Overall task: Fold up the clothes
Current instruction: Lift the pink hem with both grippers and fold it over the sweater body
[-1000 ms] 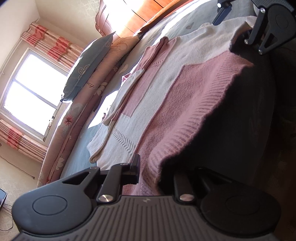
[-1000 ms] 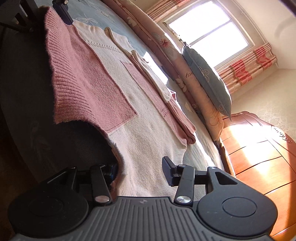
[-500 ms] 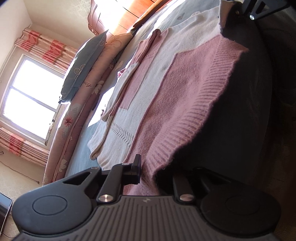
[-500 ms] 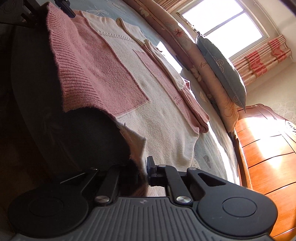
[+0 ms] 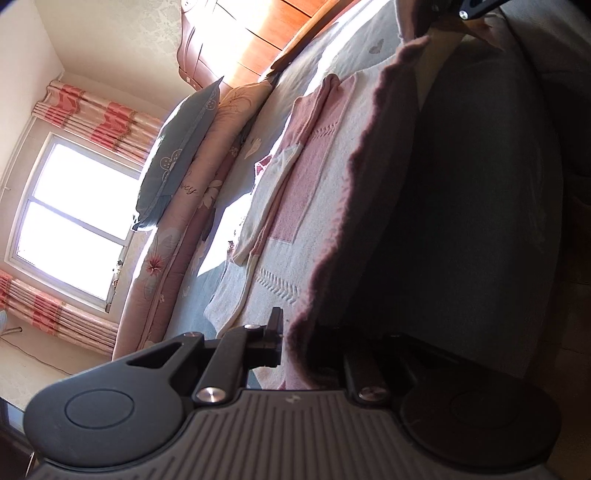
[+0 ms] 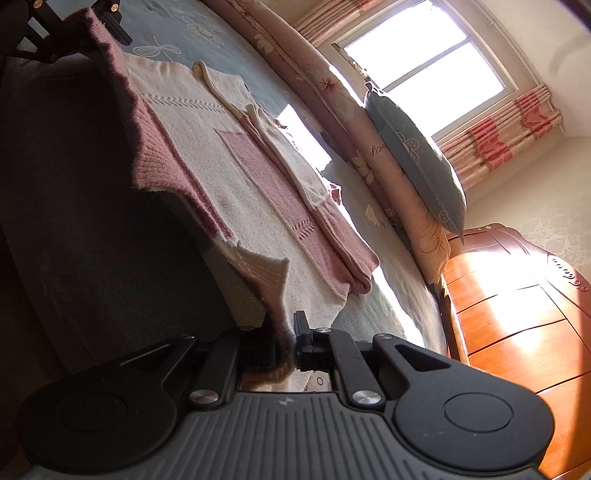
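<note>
My right gripper (image 6: 285, 341) is clamped on a corner of the sweater's (image 6: 236, 158) hem, the two fingers pressed close with a tuft of pink-and-cream knit squeezed between them and a small peak of cloth rising just beyond the tips. My left gripper (image 5: 314, 341) sits at the other hem corner: the pink ribbed edge runs down into the gap between its fingers, but the far finger is lost in shadow, so I cannot tell whether it is truly pinched or only lying there. From both corners the ribbed band lifts off the bed (image 6: 177, 33) and curls up toward me, while the rest of the sweater lies flat on the blue bedspread, sleeves already laid across the chest, collar end pointing to the long floral bolster (image 6: 332, 92) and blue pillow (image 6: 413, 155) under the window (image 6: 424, 62). This looks like a soft, fluffy, fairly light knit; I judge it will sag in the middle between my two holds and stretch if I pull the corners apart too hard. The thick ribbing is the best place to hold, since it gives more to bite on than the loose body knit. I'd keep both corners level and carry them toward the collar so the fold lands square rather than skewed.
</note>
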A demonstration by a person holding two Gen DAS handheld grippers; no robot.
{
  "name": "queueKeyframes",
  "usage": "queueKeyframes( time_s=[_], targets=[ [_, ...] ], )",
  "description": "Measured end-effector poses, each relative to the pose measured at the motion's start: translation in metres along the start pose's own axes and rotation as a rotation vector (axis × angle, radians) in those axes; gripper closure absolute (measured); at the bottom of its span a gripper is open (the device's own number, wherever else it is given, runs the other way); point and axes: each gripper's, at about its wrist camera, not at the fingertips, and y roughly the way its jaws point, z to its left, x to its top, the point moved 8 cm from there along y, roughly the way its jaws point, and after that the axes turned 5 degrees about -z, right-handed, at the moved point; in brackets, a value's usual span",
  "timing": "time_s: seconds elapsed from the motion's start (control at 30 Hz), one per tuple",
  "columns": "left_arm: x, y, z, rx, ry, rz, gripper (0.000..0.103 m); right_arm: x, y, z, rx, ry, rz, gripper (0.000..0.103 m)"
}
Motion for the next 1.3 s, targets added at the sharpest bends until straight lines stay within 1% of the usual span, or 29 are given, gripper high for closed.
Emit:
queueKeyframes(
  time_s=[0.13,0.37,0.87,1.03,1.3],
  targets=[
    [0.004,0.01,0.012,-0.001,-0.014,-0.004,0.092,0.006,0.008,-0.011,-0.012,0.011,-0.013,0.093],
    [0.002,0.034,0.03,-0.059,-0.101,0.016,0.092,0.017,0.03,-0.029,-0.016,0.029,-0.02,0.093],
    [0.003,0.062,0.046,-0.065,-0.091,0.019,0.092,0.033,0.068,-0.048,-0.02,0.021,-0.021,0.093],
    [0.003,0.075,0.052,-0.067,-0.095,0.018,0.092,0.039,0.082,-0.055,-0.029,0.025,-0.023,0.093],
    [0.003,0.1,0.066,-0.048,-0.114,0.012,0.091,0.048,0.108,-0.066,-0.061,0.028,-0.032,0.093]
  ],
)
